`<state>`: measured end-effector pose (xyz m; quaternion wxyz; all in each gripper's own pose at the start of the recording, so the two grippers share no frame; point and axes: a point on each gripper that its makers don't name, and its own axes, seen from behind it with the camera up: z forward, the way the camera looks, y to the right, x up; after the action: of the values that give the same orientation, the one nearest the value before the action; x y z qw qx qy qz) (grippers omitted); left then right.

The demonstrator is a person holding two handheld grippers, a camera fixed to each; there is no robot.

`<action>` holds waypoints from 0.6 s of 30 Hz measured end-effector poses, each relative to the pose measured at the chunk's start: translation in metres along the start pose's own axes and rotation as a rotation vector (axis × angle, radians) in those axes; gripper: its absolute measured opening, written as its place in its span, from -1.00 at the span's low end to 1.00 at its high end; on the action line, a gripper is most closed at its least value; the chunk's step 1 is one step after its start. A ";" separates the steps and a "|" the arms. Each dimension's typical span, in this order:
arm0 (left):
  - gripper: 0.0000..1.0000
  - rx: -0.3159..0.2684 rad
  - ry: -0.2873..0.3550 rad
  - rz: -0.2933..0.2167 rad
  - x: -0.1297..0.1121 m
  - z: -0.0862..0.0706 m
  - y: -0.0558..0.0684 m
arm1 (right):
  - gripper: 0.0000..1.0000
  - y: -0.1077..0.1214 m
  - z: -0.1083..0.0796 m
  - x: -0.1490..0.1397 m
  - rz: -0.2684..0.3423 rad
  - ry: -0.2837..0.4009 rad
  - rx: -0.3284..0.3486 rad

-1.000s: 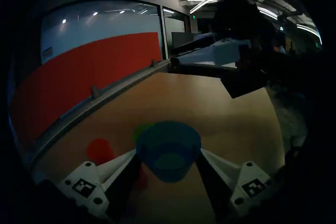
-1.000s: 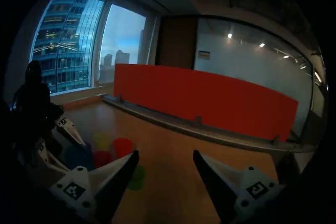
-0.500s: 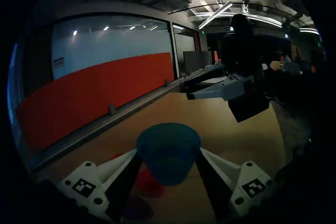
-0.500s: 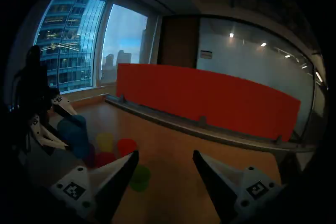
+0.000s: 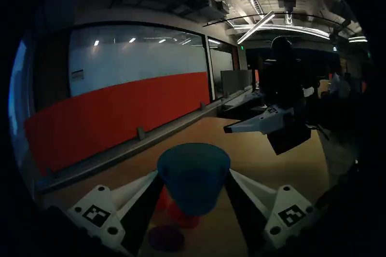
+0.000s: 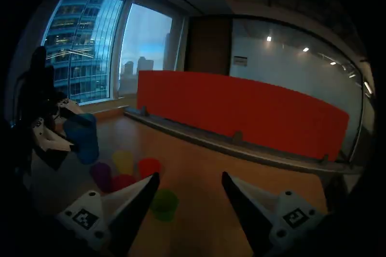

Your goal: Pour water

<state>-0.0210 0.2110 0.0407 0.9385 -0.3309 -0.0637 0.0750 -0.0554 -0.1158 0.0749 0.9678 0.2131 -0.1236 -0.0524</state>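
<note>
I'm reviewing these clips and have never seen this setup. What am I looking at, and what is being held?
No robot: a person holds a two-finger gripper in each hand; each carries a fisheye camera looking along its fingers. The left gripper view shows the left gripper clamped on a blue cup, held above the wooden table. The right gripper view shows the right gripper open and empty. On the table stand, among others, a purple cup, a yellow cup, a red cup and a green cup.
</note>
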 end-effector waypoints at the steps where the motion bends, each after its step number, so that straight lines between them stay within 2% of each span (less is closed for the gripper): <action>1: 0.67 0.003 0.007 -0.003 0.002 -0.001 -0.002 | 1.00 0.000 0.001 -0.001 0.001 -0.001 0.001; 6: 0.68 0.020 0.039 -0.020 0.009 -0.004 -0.010 | 1.00 -0.002 0.006 -0.004 0.005 -0.006 0.008; 18: 0.68 0.064 0.067 -0.036 0.018 -0.012 -0.029 | 1.00 -0.006 0.012 -0.015 -0.002 -0.023 0.026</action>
<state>0.0016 0.1845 0.0516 0.9514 -0.3018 -0.0357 0.0487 -0.0737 -0.1237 0.0799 0.9634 0.2253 -0.1349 -0.0543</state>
